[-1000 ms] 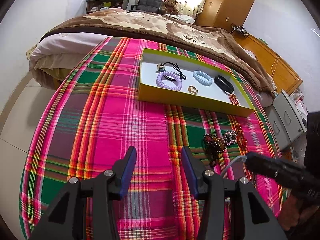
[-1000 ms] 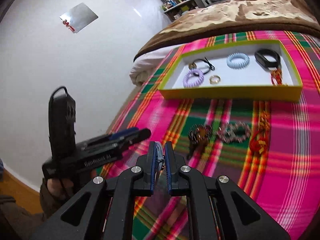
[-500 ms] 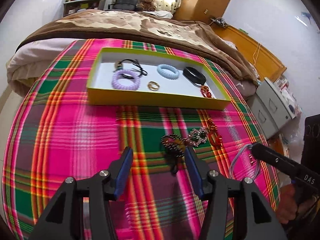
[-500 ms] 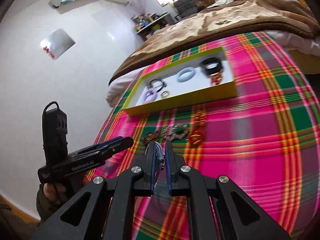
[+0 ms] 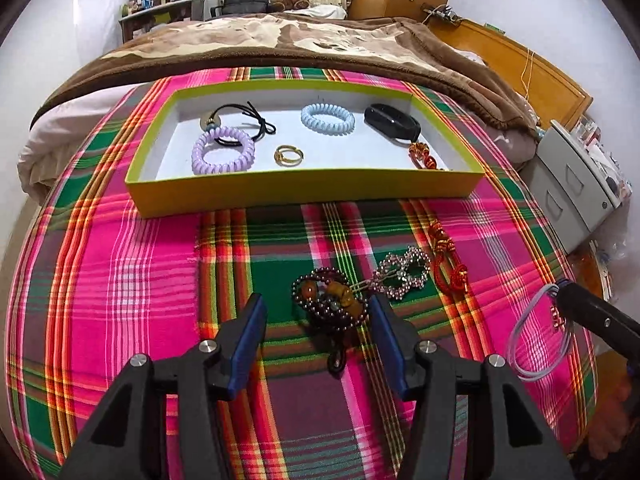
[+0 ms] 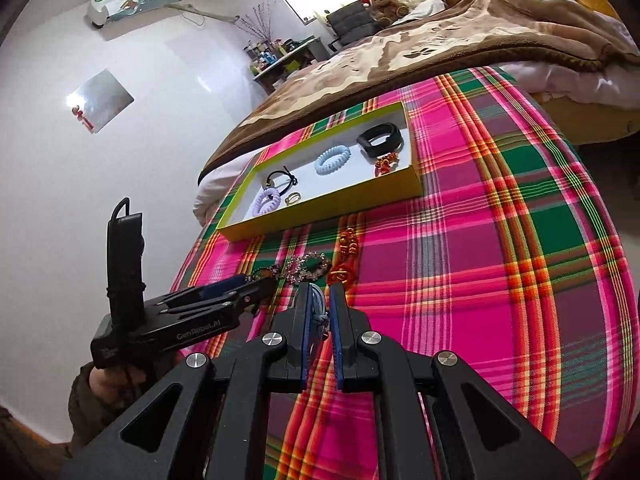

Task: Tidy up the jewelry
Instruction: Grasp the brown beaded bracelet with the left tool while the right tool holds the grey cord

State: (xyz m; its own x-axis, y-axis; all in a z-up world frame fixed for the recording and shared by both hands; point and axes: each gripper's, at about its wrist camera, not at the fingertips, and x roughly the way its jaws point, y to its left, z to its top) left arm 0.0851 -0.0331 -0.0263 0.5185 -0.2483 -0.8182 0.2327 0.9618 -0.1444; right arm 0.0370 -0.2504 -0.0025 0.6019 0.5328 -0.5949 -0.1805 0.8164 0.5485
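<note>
Jewelry spread over a plaid cloth (image 5: 120, 264) on a bed. Yellow tray (image 5: 304, 190) at the far side, holding a purple coil band (image 5: 223, 151), black cord (image 5: 250, 122), gold ring (image 5: 289, 155), blue coil band (image 5: 328, 118), black wristband (image 5: 392, 121) and a red knot charm (image 5: 425, 157) in its right near corner. On the cloth in front of the tray, outside it: dark bead bracelet (image 5: 330, 300), touching a pink bead bracelet (image 5: 402, 272), with a red knotted cord (image 5: 446, 258) just beside. Left gripper (image 5: 316, 334) spread wide, low over the cloth, dark beads between its fingers, pads not touching them. Right gripper (image 6: 320, 318) clamped on a thin pale-blue loop bracelet (image 5: 536, 344), hanging clear of the cloth.
</note>
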